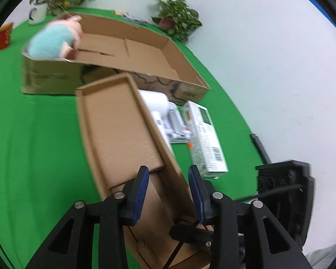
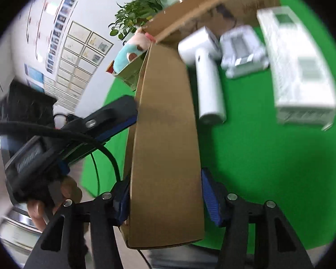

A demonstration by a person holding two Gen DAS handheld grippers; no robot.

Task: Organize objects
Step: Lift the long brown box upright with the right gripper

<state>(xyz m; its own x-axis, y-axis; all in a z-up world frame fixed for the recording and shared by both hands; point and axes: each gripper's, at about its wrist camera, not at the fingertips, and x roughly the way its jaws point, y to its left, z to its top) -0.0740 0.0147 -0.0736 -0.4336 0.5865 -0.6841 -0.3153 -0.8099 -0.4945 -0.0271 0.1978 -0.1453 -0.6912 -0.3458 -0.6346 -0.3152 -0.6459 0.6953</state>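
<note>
A long shallow brown cardboard tray (image 1: 116, 121) is held up above the green table; the right wrist view shows its underside (image 2: 165, 134). My left gripper (image 1: 168, 192) straddles the tray's right wall, jaws set apart. My right gripper (image 2: 165, 199) clamps the tray's near end across its width. A large open cardboard box (image 1: 127, 51) stands behind, with a teal and pink plush toy (image 1: 53, 40) in its left end. A white hair dryer (image 2: 203, 67), a clear plastic pack (image 2: 244, 51) and a white printed carton (image 2: 300, 67) lie on the table.
The green cloth table (image 1: 33, 134) ends at a white wall. Potted plants (image 1: 177, 18) and a white mug (image 1: 38, 13) stand at the back, with a small red box (image 1: 5, 35) at the far left. A black device (image 1: 284, 192) sits at the right edge.
</note>
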